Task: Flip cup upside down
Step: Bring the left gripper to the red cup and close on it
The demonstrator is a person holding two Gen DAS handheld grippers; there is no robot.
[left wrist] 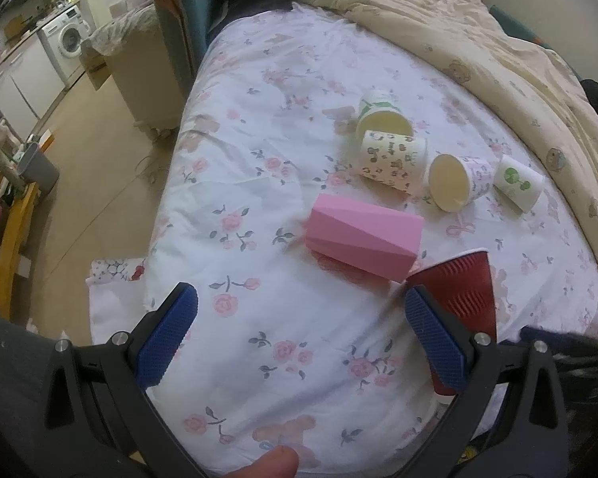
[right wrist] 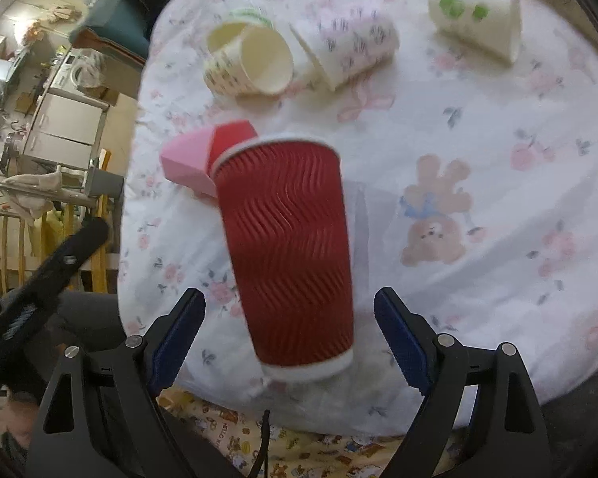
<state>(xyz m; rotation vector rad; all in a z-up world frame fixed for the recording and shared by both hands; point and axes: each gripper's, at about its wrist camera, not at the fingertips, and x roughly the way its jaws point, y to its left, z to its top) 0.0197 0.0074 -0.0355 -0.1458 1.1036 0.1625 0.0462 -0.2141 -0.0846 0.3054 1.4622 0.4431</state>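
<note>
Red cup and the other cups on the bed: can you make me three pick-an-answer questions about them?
1. Where is the red ribbed paper cup?
A. on the floor
B. between the fingers of the right gripper
C. under the quilt

2. How many white printed paper cups are there?
A. two
B. four
C. six

3. How is the pink faceted cup placed?
A. lying on its side
B. standing upright
C. stacked on a white cup

Answers: 1 B, the blue fingers flank it without touching; 2 B, four lie beyond the pink one; 3 A, its long side rests on the flowered bedsheet.
</note>
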